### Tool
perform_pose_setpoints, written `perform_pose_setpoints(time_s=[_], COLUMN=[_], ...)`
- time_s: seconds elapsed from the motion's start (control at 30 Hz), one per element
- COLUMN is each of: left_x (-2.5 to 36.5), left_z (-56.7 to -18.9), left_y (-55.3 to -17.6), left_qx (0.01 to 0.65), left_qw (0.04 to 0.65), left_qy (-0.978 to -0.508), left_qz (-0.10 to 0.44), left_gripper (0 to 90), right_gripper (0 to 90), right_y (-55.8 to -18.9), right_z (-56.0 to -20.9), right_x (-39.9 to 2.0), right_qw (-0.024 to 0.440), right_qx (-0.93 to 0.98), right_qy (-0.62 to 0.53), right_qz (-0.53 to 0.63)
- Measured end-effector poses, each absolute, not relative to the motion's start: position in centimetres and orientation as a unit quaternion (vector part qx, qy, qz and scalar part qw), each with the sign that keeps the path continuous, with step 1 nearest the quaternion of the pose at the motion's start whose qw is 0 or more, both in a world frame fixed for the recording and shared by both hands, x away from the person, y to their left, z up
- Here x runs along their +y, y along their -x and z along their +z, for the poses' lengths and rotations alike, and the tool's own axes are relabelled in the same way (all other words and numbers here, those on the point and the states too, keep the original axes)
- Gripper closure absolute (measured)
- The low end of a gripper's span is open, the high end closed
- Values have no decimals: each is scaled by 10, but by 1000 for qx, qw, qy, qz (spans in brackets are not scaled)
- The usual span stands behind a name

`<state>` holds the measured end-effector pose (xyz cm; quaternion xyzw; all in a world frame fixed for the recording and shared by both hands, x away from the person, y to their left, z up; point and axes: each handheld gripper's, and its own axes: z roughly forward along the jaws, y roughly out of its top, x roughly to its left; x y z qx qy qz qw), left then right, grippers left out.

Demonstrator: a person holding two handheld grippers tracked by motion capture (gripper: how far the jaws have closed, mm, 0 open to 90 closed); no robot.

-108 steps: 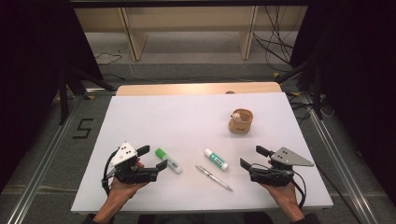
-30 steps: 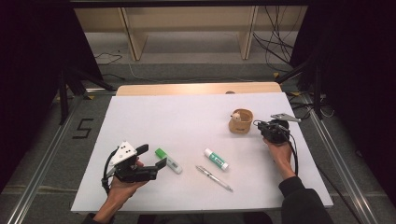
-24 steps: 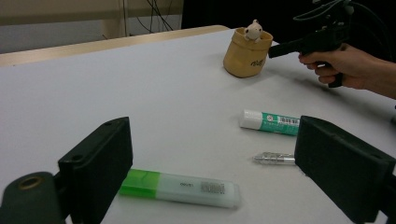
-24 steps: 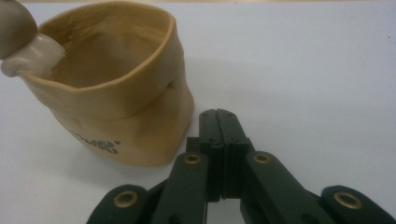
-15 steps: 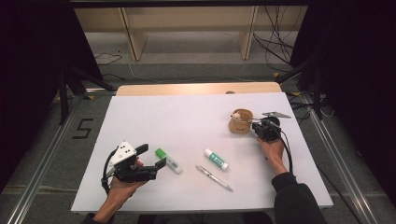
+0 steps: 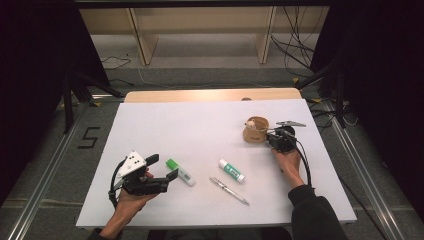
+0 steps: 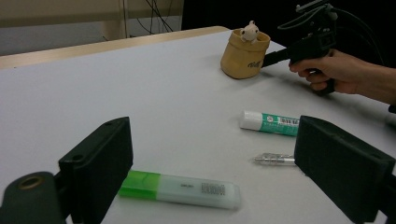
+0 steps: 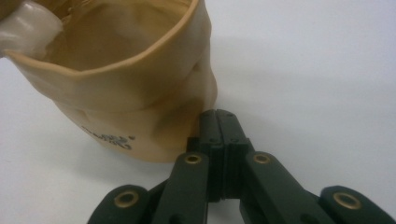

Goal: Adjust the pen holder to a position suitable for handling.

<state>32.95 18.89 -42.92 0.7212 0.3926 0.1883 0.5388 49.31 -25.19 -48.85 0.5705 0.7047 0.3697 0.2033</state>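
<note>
The right claw has crossed from the table's near edge to the soft tan fabric pouch just ahead of its tips, ready to nudge or steady it; its jaws, just closing, are pressed together on nothing, touching the pouch's lower wall. The left claw gapes wide, empty

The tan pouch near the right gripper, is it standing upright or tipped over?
Upright: the tan pouch rests on its base, its open mouth facing up.

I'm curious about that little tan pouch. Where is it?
In the high view the tan pouch stands on the table's far right, touching the right gripper's shut fingers.
</note>
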Motion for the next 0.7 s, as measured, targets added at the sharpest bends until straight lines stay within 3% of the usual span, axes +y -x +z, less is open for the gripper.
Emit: perform_pose_setpoints(time_s=[0.7], left_x=[189], left_z=[-429], left_y=[-329], left_qx=[392], left_qw=[540], left_qy=[-721], left_qz=[189], left_gripper=[112], right_gripper=[900], right_y=[-500], right_z=[-490], right_x=[-197], right_qw=[195], right_qx=[746], right_qy=[-528], right_qz=[356])
